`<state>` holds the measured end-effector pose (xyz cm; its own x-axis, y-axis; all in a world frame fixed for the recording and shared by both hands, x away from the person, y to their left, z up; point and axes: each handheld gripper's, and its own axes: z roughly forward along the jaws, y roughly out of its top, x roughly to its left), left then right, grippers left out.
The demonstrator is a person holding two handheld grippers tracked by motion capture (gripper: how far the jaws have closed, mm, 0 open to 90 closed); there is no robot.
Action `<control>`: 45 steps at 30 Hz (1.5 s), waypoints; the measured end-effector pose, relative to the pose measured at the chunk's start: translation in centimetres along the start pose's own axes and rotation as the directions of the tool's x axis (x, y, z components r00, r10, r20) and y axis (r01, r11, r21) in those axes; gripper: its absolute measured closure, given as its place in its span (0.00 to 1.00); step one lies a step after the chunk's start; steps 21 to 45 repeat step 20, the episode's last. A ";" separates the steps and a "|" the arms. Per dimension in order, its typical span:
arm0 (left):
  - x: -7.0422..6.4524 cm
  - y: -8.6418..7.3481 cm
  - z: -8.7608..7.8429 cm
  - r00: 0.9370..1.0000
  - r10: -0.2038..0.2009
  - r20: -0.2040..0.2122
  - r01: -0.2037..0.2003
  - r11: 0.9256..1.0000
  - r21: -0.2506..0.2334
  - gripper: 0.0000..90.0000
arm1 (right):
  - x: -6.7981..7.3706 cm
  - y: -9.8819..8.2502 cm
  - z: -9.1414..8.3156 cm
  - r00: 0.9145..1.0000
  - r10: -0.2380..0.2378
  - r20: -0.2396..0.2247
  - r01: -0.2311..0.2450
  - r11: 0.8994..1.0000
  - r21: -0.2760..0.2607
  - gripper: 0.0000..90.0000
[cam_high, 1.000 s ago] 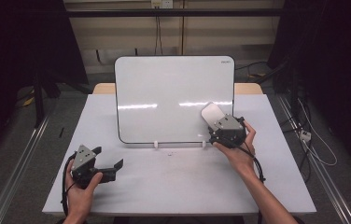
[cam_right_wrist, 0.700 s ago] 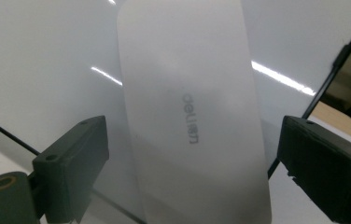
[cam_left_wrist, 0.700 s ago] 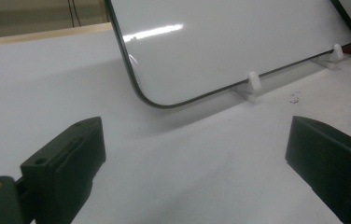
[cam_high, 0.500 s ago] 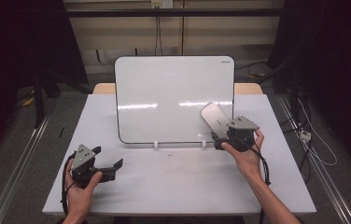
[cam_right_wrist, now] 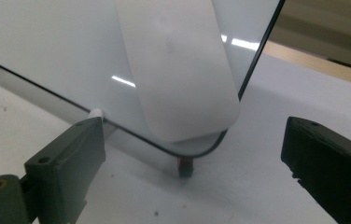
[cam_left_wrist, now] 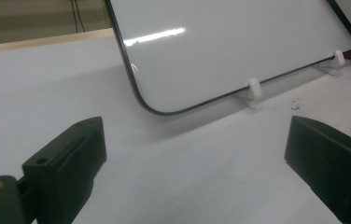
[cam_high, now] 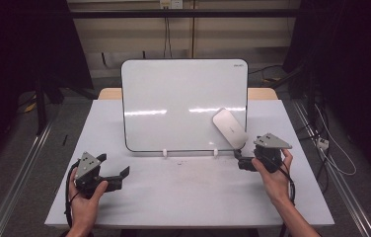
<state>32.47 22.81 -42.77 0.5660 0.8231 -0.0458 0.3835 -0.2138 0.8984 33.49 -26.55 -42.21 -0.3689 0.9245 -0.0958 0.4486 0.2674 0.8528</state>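
Whiteboard stands tilted back at the middle of my white table in the high view, a glossy rounded-corner panel with a thin dark rim, propped on two small white clips. A flat, pale, rounded-oblong eraser clings to the board face at about five o'clock of its centre, slanting down toward the lower corner. My left gripper sits near the table's seven o'clock, held in the left hand, jaws spread with nothing between them. My right gripper lies at about four o'clock, just below the eraser, in the right hand; from this height I cannot tell how its jaws stand.

Left gripper view: the matte black, blocky jaws are wide apart over bare, slightly scuffed tabletop. The whiteboard's curved lower corner fills twelve o'clock, and its clip shows as a smooth white peg, a detail lost from above.

Right gripper view: the jaws are released and well apart, holding nothing. Between them, farther off, the eraser appears smooth and satin-white, its rounded end overlapping the board's dark-rimmed corner. A small dark foot with a reddish top sits beneath that corner, which the high view does not resolve.
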 end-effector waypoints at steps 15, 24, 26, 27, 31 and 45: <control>0.1 -0.1 0.0 1.000 -0.020 -0.016 0.020 1.000 -0.009 0.06 | -1.2 -4.0 -2.5 0.996 0.085 0.021 -0.085 0.996 -0.007 0.07; 0.1 0.0 -0.1 1.000 -0.019 -0.010 0.019 1.000 -0.008 0.06 | -1.1 -4.0 -2.6 0.997 0.072 0.028 -0.072 0.997 0.001 0.07; 0.1 0.0 -0.1 1.000 -0.019 -0.010 0.019 1.000 -0.008 0.06 | -1.1 -4.0 -2.6 0.997 0.072 0.028 -0.072 0.997 0.001 0.07; 0.1 0.0 -0.1 1.000 -0.019 -0.010 0.019 1.000 -0.008 0.06 | -1.1 -4.0 -2.6 0.997 0.072 0.028 -0.072 0.997 0.001 0.07; 0.1 0.0 -0.1 1.000 -0.019 -0.010 0.019 1.000 -0.008 0.06 | -1.1 -4.0 -2.6 0.997 0.072 0.028 -0.072 0.997 0.001 0.07; 0.1 0.0 -0.1 1.000 -0.019 -0.010 0.019 1.000 -0.008 0.06 | -1.1 -4.0 -2.6 0.997 0.072 0.028 -0.072 0.997 0.001 0.07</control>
